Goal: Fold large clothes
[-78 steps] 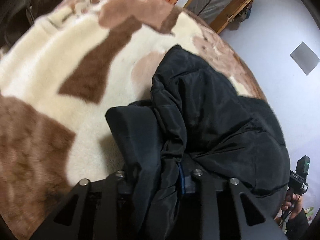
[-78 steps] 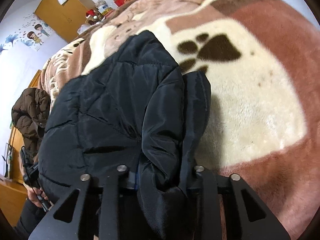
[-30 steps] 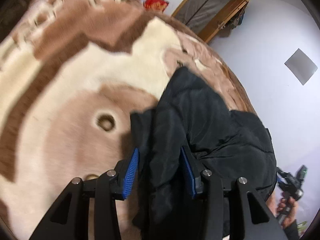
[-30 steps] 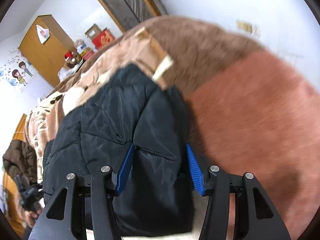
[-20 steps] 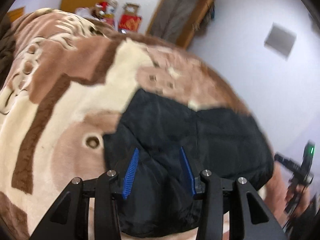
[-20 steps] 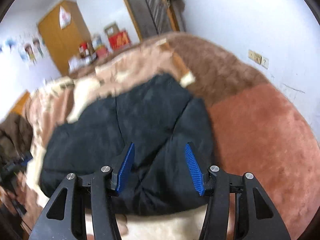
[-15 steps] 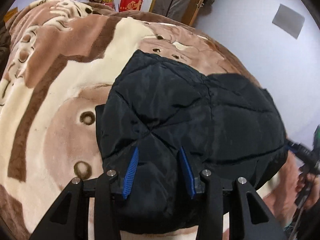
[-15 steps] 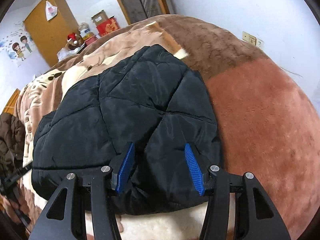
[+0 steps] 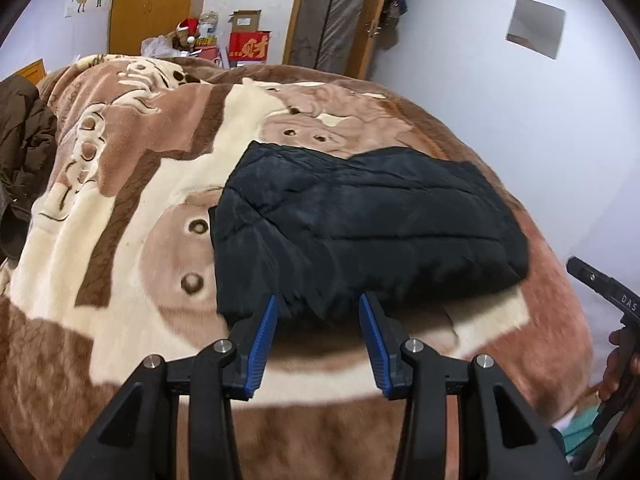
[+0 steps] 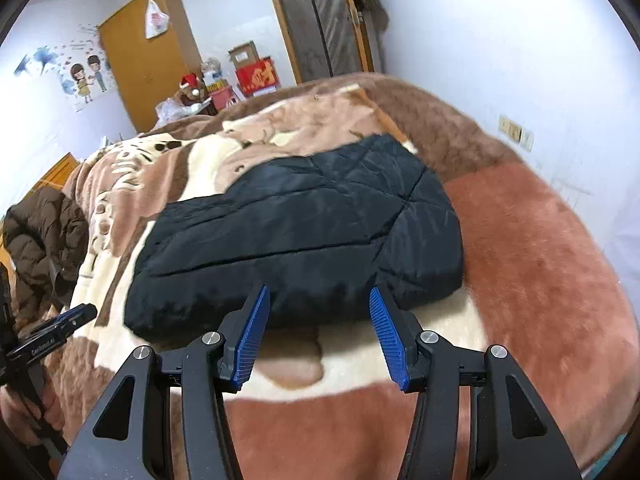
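**Black jacket folded flat, both tongs released**

Looks close to finished. Folded into one compact, roughly rectangular bundle, black jacket (image 9: 360,224) flat on the plush blanket (image 9: 120,208), quilted side up, no sleeve or hood trailing loose. Near edge thick and a little rounded, far edge uneven with a shallow notch. Little left by this judgement: perhaps a squaring of the edges, then the brown jacket (image 10: 40,236), heaped unfolded at the far left of the bed, if counted in the task.

Left tongs (image 9: 318,336): spread wide, nothing between the blue pads, clear of the cloth. Directly ahead of them, just past the tips, the near edge of the bundle, its left corner slightly left of the left pad and most of its bulk running off ahead and to the right.

Right tongs (image 10: 318,336): likewise wide apart and gripping nothing. Ahead of them the same near edge, close to the tips but not touching, the right corner just right of the right pad, the bulk stretching ahead and to the left.

Bare blanket under both tongs, no cloth beneath
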Action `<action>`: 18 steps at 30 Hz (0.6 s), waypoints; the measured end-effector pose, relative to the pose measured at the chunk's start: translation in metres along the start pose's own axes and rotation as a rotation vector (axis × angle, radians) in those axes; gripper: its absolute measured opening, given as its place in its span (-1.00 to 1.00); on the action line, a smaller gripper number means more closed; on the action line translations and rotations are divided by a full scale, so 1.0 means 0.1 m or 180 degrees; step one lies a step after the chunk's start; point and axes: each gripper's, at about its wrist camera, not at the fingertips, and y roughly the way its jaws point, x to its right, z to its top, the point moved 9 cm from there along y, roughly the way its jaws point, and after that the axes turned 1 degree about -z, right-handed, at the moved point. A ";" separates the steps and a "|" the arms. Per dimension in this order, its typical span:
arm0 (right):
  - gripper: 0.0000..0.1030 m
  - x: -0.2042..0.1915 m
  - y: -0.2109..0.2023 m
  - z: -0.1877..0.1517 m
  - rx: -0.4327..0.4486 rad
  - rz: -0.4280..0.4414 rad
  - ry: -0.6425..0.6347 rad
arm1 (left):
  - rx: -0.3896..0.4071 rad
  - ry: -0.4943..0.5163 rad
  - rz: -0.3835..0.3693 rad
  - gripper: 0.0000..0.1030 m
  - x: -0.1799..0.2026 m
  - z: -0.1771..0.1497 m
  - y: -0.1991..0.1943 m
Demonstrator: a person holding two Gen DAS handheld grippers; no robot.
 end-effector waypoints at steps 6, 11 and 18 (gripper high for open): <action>0.03 -0.31 -0.51 -0.31 0.0087 -0.0082 -0.0177 | 0.0025 0.0072 0.0032 0.12 0.20 -0.36 -0.47; 0.03 -0.48 -0.75 -0.59 0.0089 -0.0042 -0.0213 | -0.0051 0.0085 -0.0025 0.17 0.33 -0.67 -0.68; 0.03 -0.65 -0.94 -0.87 0.0102 -0.0133 -0.0468 | -0.0100 0.0222 -0.0028 0.20 0.52 -0.96 -0.87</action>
